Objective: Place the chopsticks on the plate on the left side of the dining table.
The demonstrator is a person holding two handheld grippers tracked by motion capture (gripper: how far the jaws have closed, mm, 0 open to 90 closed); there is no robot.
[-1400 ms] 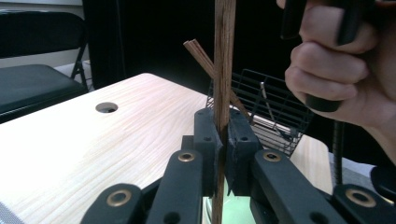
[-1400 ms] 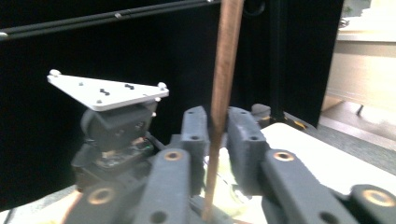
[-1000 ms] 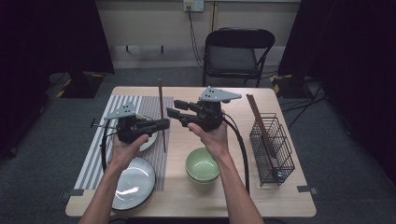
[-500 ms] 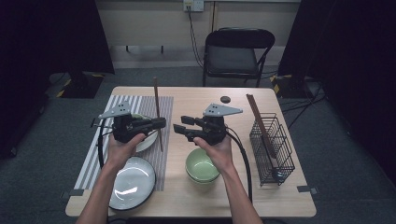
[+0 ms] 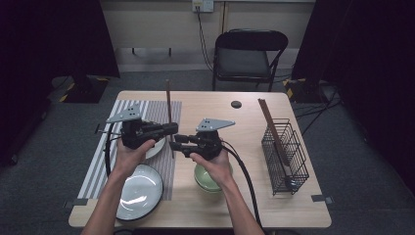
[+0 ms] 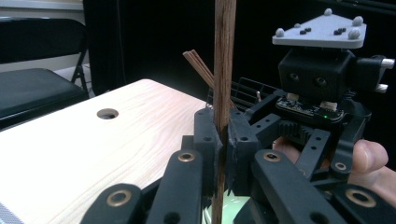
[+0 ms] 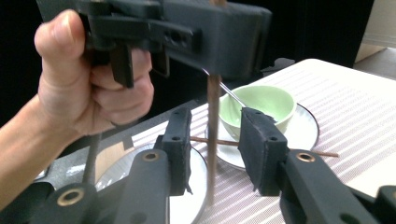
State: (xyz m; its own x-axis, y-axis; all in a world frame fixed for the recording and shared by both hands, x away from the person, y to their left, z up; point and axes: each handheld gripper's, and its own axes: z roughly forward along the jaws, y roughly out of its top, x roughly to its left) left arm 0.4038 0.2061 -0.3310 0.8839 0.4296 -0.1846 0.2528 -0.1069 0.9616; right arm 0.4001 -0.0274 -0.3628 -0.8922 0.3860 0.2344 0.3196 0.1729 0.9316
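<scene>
My left gripper (image 5: 171, 129) is shut on a brown wooden chopstick (image 5: 168, 100) and holds it upright over the striped placemat (image 5: 147, 111). In the left gripper view the jaws (image 6: 223, 137) pinch the chopstick (image 6: 224, 70), with the right gripper's body (image 6: 322, 93) just behind. My right gripper (image 5: 175, 142) points at the stick from the right. Its jaws (image 7: 214, 137) have just been closing; the chopstick (image 7: 213, 140) hangs between the pads with a gap on each side. A hand grips the left gripper (image 7: 187, 32) above.
A green bowl (image 7: 259, 105) sits on a small plate (image 7: 310, 128) with a second chopstick (image 7: 322, 152) lying across it. Another green bowl (image 5: 208, 180) and a white plate (image 5: 142, 191) lie near the front edge. A wire basket (image 5: 286, 152) holds more chopsticks (image 5: 270, 125). A chair (image 5: 247, 54) stands behind.
The right gripper has sunk and come toward the front edge, level with the stick's lower part, and its jaws have narrowed around it. The left gripper has kept its grip and place.
</scene>
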